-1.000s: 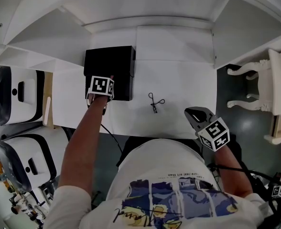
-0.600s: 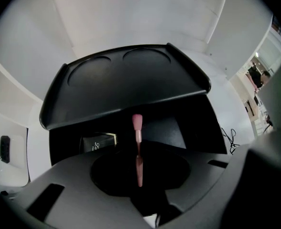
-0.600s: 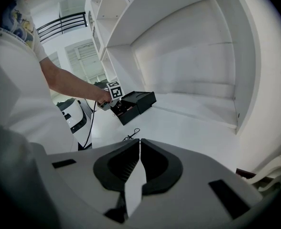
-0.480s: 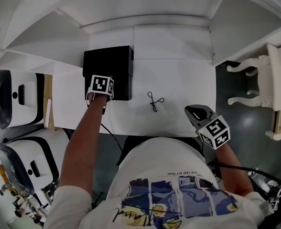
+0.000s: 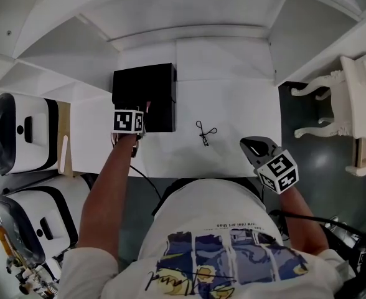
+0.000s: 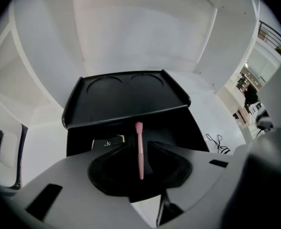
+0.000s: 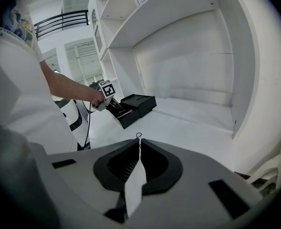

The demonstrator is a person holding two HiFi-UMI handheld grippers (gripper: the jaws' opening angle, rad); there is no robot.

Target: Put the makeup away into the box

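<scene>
Left gripper (image 6: 138, 146) just opened partway; pink brush (image 6: 139, 135) seemingly loose between jaws.

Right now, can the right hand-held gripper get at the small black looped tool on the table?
Probably yes: the looped tool lies alone on bare table, with nothing between it and the right hand-held gripper. Its jaws are shut and must open first.

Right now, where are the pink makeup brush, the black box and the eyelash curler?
pink makeup brush (image 6: 139, 149): left gripper view, middle of its handle.
black box (image 5: 139, 83): head view, on its open lid.
eyelash curler (image 5: 202, 133): head view, where its handles cross.
</scene>
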